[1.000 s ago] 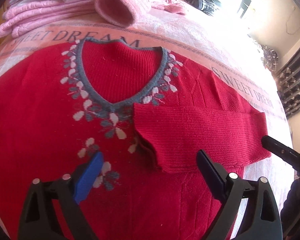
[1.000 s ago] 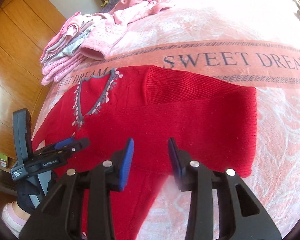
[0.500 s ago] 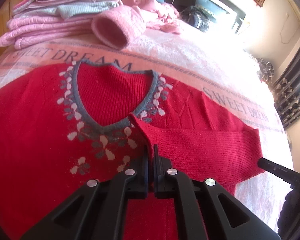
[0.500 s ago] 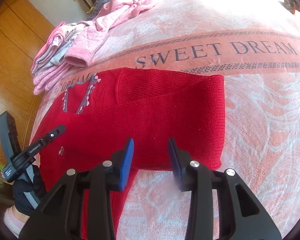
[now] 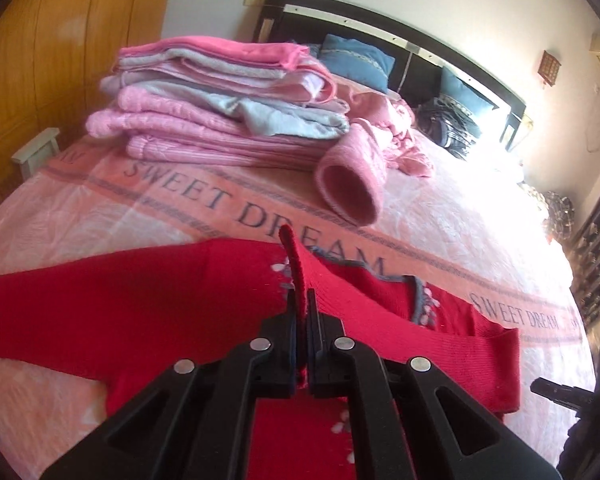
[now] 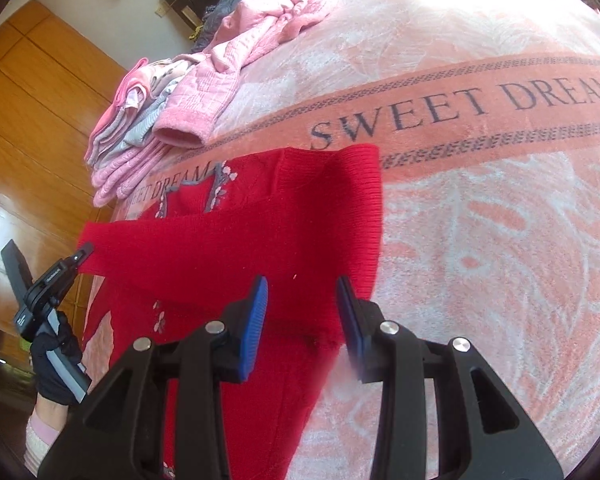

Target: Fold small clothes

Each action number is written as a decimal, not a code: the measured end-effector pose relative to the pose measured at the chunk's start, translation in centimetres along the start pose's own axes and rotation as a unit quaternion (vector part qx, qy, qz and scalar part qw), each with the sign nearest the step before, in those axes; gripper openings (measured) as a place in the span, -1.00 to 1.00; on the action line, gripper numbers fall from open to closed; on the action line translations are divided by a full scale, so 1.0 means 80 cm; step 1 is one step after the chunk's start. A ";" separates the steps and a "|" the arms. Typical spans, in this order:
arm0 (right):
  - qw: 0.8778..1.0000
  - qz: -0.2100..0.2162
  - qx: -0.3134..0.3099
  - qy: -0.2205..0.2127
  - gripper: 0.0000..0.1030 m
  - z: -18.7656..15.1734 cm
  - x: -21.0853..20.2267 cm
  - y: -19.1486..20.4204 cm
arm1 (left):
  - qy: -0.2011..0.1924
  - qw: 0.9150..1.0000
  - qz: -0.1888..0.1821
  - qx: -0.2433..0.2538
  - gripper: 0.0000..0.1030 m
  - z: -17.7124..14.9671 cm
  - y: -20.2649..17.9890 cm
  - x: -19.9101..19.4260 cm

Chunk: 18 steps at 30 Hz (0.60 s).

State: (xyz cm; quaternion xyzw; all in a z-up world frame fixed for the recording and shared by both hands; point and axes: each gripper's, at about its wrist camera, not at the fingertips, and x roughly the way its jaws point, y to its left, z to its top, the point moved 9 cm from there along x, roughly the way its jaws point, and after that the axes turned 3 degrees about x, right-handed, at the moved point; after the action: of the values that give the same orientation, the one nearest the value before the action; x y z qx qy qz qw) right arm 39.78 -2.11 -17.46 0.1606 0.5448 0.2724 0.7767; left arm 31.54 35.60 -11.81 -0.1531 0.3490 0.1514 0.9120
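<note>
A red knit sweater (image 5: 140, 312) with a grey V-neck and white flower pattern lies flat on the bed. My left gripper (image 5: 302, 316) is shut on the cuff of its sleeve (image 5: 291, 252), which stands up between the fingers. In the right wrist view the sleeve stretches leftward across the sweater (image 6: 260, 232) to the left gripper (image 6: 85, 249), held by a gloved hand (image 6: 56, 360). My right gripper (image 6: 302, 300) is open just above the sweater's folded right side, with nothing between its blue pads. Its black tip (image 5: 540, 387) shows at the right edge of the left wrist view.
A stack of folded pink and grey clothes (image 5: 220, 112) sits at the far left of the pink "SWEET DREAM" blanket (image 5: 440, 216). A loose pink garment (image 5: 356, 188) lies beside the stack. Blue pillows and a dark headboard (image 5: 380, 24) are behind, wooden wardrobe doors (image 5: 60, 40) at left.
My left gripper shut on the sleeve cuff, lifted it and drew it leftward across the sweater. The right gripper stayed open and shifted slightly along the sweater's right side.
</note>
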 end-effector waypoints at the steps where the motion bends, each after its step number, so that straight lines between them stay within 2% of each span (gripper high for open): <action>1: 1.000 0.005 0.000 0.009 -0.30 -0.003 0.008 0.005 | 0.006 1.000 0.011 0.000 -0.94 -0.004 0.011 0.008; 3: 1.000 -0.003 0.004 0.024 -0.30 -0.010 0.026 0.006 | 0.028 0.999 0.022 0.000 -0.94 -0.018 0.029 0.029; 6: 0.998 -0.042 0.013 0.048 -0.35 -0.022 0.051 -0.005 | 0.079 0.996 0.031 -0.010 -0.94 -0.053 0.049 0.061; 9: 0.997 -0.060 -0.004 0.050 -0.36 -0.027 0.055 -0.005 | 0.111 0.993 0.035 -0.019 -0.88 -0.078 0.063 0.079; 10: 0.996 -0.065 -0.011 0.053 -0.35 -0.027 0.053 -0.003 | 0.109 0.993 0.033 -0.023 -0.81 -0.079 0.066 0.077; 12: 0.996 -0.065 -0.018 0.053 -0.29 -0.027 0.048 0.000 | 0.108 0.993 0.039 -0.031 -0.80 -0.070 0.072 0.068; 14: 0.997 -0.052 -0.020 0.047 -0.27 -0.022 0.040 0.008 | 0.080 0.995 0.036 -0.048 -0.80 -0.048 0.075 0.047; 16: 0.999 -0.031 -0.013 0.032 -0.27 -0.012 0.029 0.017 | 0.053 0.997 0.021 -0.061 -0.76 -0.024 0.070 0.028; 18: 1.000 -0.014 -0.004 0.022 -0.27 -0.001 0.026 0.025 | 0.043 0.997 -0.004 -0.059 -0.64 -0.012 0.051 0.019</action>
State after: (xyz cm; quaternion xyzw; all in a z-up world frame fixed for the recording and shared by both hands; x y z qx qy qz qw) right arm 39.71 0.73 -17.93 0.1435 0.5625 0.2671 0.7692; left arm 30.46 39.22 -14.22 -0.2146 0.3778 0.1610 0.8862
